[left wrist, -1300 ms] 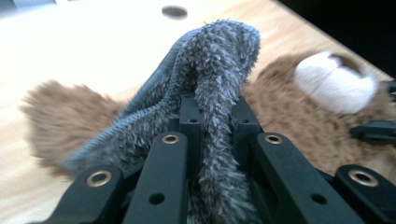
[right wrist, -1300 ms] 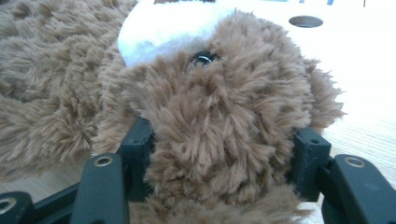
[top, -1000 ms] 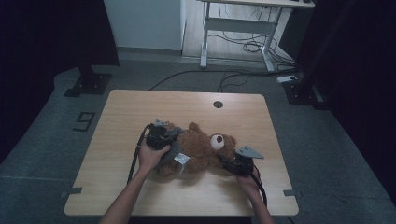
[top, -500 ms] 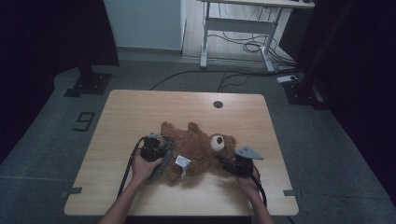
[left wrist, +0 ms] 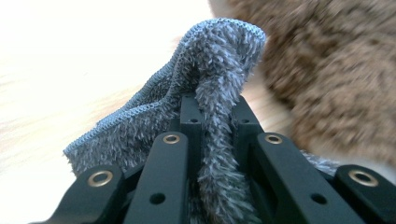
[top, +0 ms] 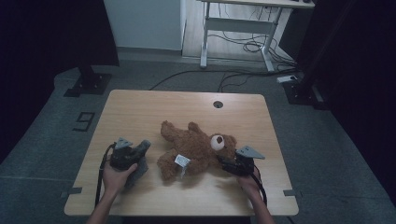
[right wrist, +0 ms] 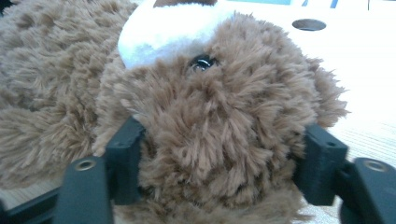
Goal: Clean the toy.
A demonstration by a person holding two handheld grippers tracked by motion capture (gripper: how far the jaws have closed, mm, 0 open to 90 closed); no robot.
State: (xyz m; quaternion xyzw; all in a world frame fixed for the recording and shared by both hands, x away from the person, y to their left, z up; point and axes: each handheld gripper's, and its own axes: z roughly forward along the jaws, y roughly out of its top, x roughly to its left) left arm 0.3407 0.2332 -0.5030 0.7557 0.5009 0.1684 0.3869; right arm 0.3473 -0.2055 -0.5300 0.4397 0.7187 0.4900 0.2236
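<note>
A brown teddy bear (top: 196,144) lies on its back in the middle of the wooden table (top: 140,107), head toward the right, a white tag (top: 181,161) on its body. My left gripper (top: 140,150) is at the front left, apart from the bear, and is shut on a grey fluffy cloth (top: 138,167). In the left gripper view the cloth (left wrist: 215,51) stands pinched between the jaws of the left gripper (left wrist: 217,105), the bear (left wrist: 336,70) blurred behind. My right gripper (right wrist: 223,142) has just been opening; its jaws still touch both sides of the bear's head (right wrist: 224,107).
A round cable hole (top: 218,104) sits near the table's far edge. Beyond the table stand a white desk frame (top: 205,37) with cables on the floor and a black stand base (top: 88,84). A floor mark (top: 84,121) lies left of the table.
My left gripper has pulled the grey cloth off the bear and moved left toward the front left of the table. The right hand has stayed at the bear's head.
</note>
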